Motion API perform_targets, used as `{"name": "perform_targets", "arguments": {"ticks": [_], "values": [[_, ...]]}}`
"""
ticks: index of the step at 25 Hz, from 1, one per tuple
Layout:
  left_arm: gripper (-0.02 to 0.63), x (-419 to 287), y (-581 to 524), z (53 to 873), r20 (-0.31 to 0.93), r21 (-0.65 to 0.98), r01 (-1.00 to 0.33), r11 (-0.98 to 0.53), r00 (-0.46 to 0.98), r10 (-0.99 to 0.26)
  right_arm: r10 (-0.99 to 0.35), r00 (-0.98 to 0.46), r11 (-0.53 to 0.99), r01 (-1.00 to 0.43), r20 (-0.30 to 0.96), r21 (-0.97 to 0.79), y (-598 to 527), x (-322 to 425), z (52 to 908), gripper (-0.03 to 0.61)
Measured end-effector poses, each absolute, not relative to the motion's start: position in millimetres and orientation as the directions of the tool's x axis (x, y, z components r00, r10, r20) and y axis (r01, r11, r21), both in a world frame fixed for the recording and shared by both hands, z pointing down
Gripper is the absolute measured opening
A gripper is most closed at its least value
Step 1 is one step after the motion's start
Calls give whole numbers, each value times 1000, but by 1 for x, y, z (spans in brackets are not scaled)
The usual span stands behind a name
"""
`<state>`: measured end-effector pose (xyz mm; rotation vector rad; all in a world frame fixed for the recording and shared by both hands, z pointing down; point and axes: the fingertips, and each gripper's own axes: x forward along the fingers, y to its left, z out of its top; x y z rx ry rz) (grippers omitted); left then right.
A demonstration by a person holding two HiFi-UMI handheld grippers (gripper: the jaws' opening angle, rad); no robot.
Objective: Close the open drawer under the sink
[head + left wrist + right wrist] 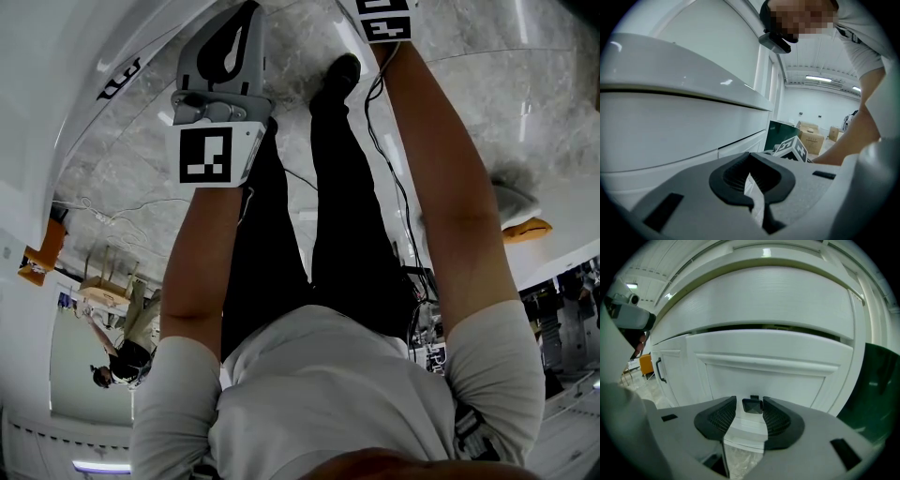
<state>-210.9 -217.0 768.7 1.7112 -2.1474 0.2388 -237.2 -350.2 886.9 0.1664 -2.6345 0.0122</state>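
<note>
Counted two grippers, one drawer, one knob. Noted both forearms stretched forward, angled slightly down. Left gripper pressed together, empty, beside white cabinet. Right gripper spread, dark square knob between pads, unclamped. Found drawer directly ahead, below sink.

Smooth white drawer front, glossy dark knob, polished veined floor, matt grey right tool
</note>
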Motion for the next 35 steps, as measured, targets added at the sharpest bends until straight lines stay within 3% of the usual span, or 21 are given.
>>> {"name": "perform_targets", "arguments": {"ticks": [12, 24, 35], "values": [[9, -199, -200, 707, 357, 101, -968, 228, -179, -917, -157, -877, 987, -155, 455, 42, -332, -200, 824, 196], [9, -186, -175, 601, 292, 133, -965, 225, -178, -940, -227, -901, 969, -248, 369, -10, -287, -143, 679, 188], [9, -182, -134, 467, 237, 92, -981, 173, -148, -960, -231, -930, 971, -239, 286, 7, -238, -108, 511, 57]]}}
